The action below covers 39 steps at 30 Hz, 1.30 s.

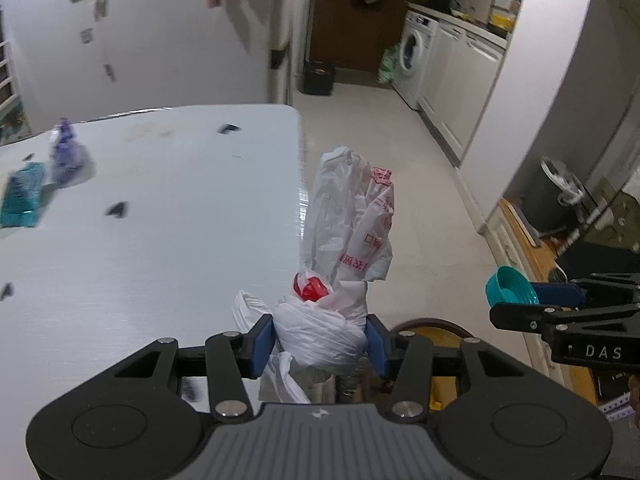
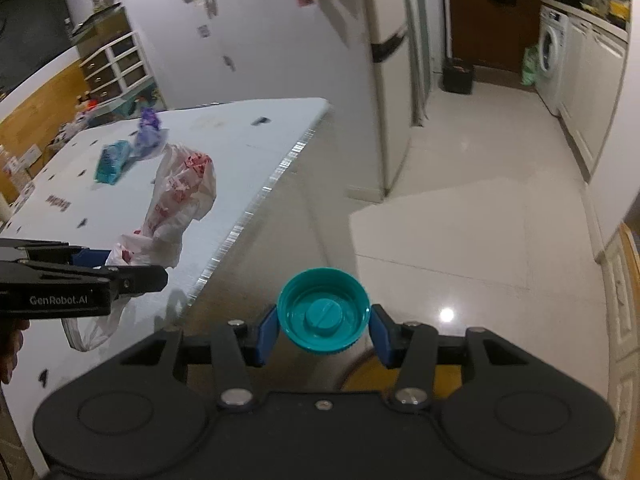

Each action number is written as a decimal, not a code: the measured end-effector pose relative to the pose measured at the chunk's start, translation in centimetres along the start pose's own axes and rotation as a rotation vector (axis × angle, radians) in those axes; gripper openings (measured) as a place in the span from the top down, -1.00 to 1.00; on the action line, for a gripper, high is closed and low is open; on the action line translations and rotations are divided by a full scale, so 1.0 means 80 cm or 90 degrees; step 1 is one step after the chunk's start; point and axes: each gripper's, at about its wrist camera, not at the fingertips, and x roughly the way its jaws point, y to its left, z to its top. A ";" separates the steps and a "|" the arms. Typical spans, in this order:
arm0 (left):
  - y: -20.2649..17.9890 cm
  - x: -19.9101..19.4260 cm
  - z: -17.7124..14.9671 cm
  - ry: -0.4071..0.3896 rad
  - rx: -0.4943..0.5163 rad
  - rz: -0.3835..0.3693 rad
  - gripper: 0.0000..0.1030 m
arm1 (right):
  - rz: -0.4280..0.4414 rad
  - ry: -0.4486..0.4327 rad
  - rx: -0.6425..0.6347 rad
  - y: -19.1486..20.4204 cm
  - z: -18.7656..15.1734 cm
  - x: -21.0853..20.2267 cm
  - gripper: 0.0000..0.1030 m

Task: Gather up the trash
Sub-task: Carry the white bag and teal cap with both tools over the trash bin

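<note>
My left gripper (image 1: 320, 344) clamps a knotted white plastic bag (image 1: 340, 280) just past the edge of the table (image 1: 160, 220). My right gripper (image 2: 322, 332) pinches a teal lid (image 2: 323, 312) above the floor (image 2: 460, 220). A teal packet (image 2: 112, 162) and purple wrapper (image 2: 148, 136) lie on the table.

Domestic kitchen and utility area. Evidence: white front-loading washing machine (image 1: 412, 54) beside white base cabinets (image 1: 464, 80), tall white refrigerator (image 2: 390, 60) carrying stuck-on notes, glossy pale tiled floor (image 2: 480, 184), brown wooden door (image 1: 340, 16).
</note>
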 end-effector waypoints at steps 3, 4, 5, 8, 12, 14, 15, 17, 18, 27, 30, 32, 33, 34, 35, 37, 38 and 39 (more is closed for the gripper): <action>-0.025 0.019 0.002 0.015 0.017 -0.015 0.05 | -0.012 0.009 0.022 -0.030 -0.009 -0.001 0.04; -0.034 0.026 0.002 0.021 0.023 -0.021 0.05 | -0.016 0.012 0.030 -0.039 -0.013 -0.001 0.04; -0.040 0.032 0.003 0.027 0.029 -0.027 0.05 | -0.021 0.014 0.038 -0.048 -0.016 -0.001 0.04; -0.061 0.050 0.004 0.042 0.045 -0.043 0.05 | -0.035 0.022 0.065 -0.074 -0.028 -0.001 0.04; -0.084 0.077 0.002 0.068 0.068 -0.066 0.05 | -0.052 0.035 0.099 -0.103 -0.045 0.002 0.04; -0.096 0.092 -0.001 0.085 0.078 -0.078 0.05 | -0.059 0.044 0.117 -0.115 -0.054 0.005 0.04; -0.101 0.100 -0.003 0.095 0.083 -0.083 0.05 | -0.063 0.049 0.127 -0.122 -0.060 0.006 0.04; -0.112 0.117 -0.007 0.116 0.094 -0.094 0.05 | -0.070 0.059 0.144 -0.133 -0.071 0.009 0.04; -0.118 0.126 -0.010 0.125 0.099 -0.098 0.05 | -0.073 0.065 0.152 -0.139 -0.077 0.011 0.04; -0.160 0.213 -0.037 0.212 0.136 -0.131 0.05 | -0.102 0.111 0.213 -0.180 -0.124 0.029 0.04; -0.173 0.244 -0.048 0.244 0.154 -0.137 0.05 | -0.105 0.122 0.230 -0.189 -0.135 0.038 0.04; -0.180 0.262 -0.057 0.262 0.169 -0.139 0.05 | -0.105 0.130 0.236 -0.193 -0.142 0.045 0.04; -0.183 0.271 -0.061 0.268 0.174 -0.141 0.05 | -0.105 0.134 0.239 -0.195 -0.145 0.049 0.04; -0.185 0.281 -0.064 0.276 0.177 -0.144 0.05 | -0.105 0.138 0.244 -0.196 -0.148 0.052 0.04; -0.186 0.290 -0.068 0.284 0.180 -0.145 0.04 | -0.104 0.141 0.249 -0.198 -0.152 0.056 0.04; -0.187 0.310 -0.077 0.303 0.187 -0.143 0.04 | -0.100 0.149 0.258 -0.200 -0.159 0.065 0.04; -0.189 0.320 -0.080 0.311 0.190 -0.144 0.04 | -0.099 0.153 0.261 -0.201 -0.161 0.069 0.04; -0.188 0.329 -0.083 0.321 0.191 -0.144 0.04 | -0.098 0.157 0.263 -0.201 -0.163 0.075 0.04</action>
